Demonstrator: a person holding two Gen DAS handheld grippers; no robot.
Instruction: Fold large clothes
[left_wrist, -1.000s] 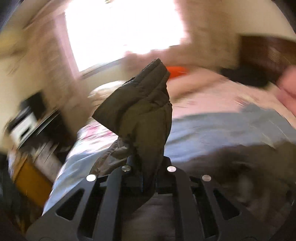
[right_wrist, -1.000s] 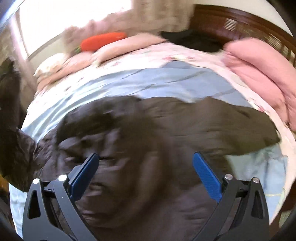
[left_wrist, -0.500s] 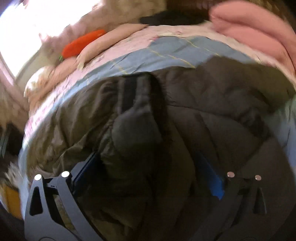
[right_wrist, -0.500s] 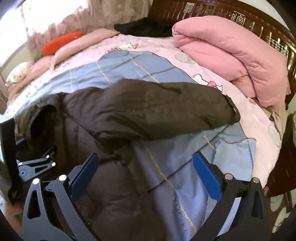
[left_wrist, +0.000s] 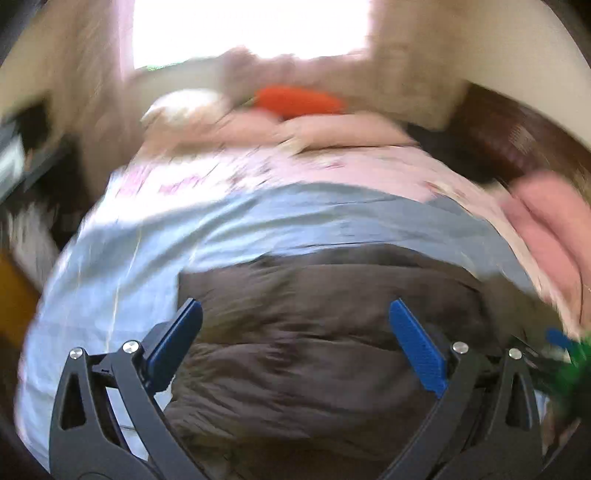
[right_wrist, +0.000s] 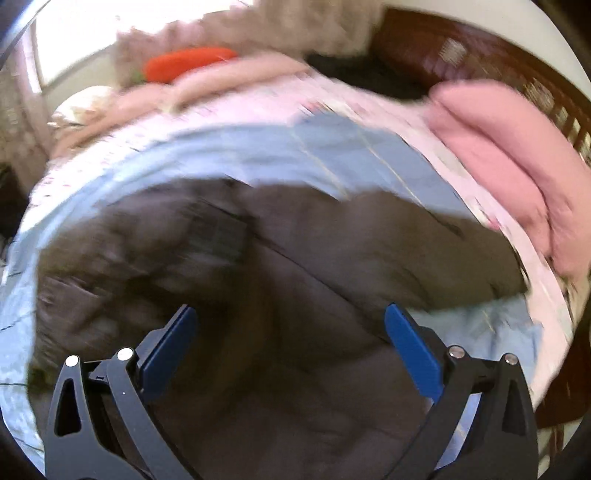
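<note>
I saw the brown padded jacket (left_wrist: 332, 332) lying spread on the bed's blue sheet (left_wrist: 184, 236). My left gripper (left_wrist: 295, 332) had just opened wide and held nothing; my right gripper (right_wrist: 288, 336) stood wide and empty above the jacket too.

Dark brown jacket (right_wrist: 280, 295) below my jaws: puffy quilted cloth, matt. Bedsheet (left_wrist: 258, 218): smooth blue and pink cotton-like cloth. My pads (left_wrist: 415, 345): blue textured plastic. Headboard (right_wrist: 461, 55): dark glossy wood.
</note>
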